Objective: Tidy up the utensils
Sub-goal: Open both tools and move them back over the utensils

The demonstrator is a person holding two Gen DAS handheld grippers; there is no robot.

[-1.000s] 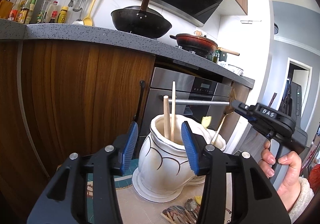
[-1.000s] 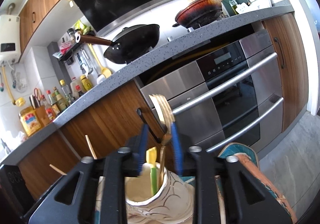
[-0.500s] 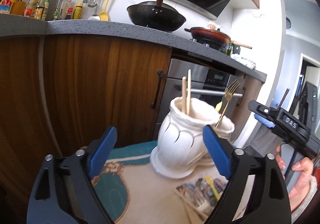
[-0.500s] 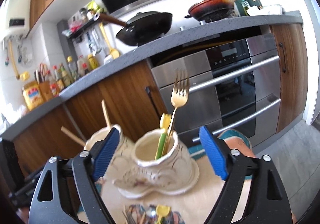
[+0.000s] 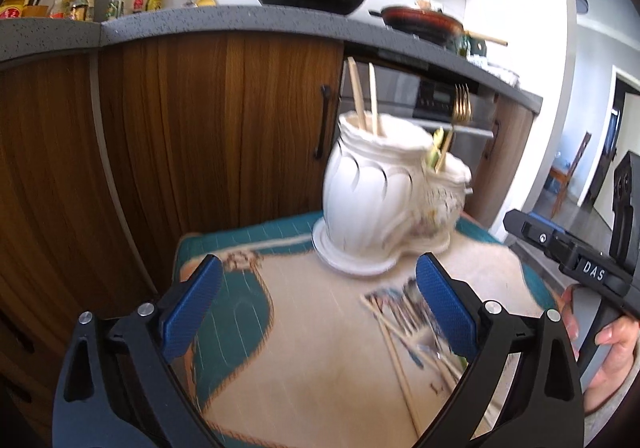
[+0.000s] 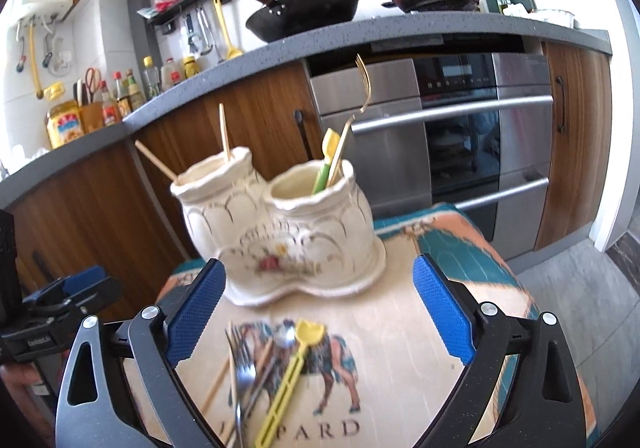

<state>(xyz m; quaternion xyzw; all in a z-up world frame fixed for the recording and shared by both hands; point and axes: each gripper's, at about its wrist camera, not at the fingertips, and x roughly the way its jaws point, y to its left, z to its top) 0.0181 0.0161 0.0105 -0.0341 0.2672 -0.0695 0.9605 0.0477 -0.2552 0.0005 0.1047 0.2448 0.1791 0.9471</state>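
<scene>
A white ceramic double-pot holder stands at the far side of a small table; it also shows in the left wrist view. Its left pot holds two wooden chopsticks. Its right pot holds a gold fork and a green-yellow utensil. Loose utensils lie in front of it: a yellow plastic utensil, a silver fork and chopsticks. My left gripper is open and empty above the cloth. My right gripper is open and empty above the loose pile.
The table carries a beige and teal cloth with a horse print. Behind it are wooden cabinets, a steel oven and a grey counter with a black wok.
Both grippers opened wide and drew back from the holder. The gold fork, held by the right gripper a second ago, now stands in the right pot.
</scene>
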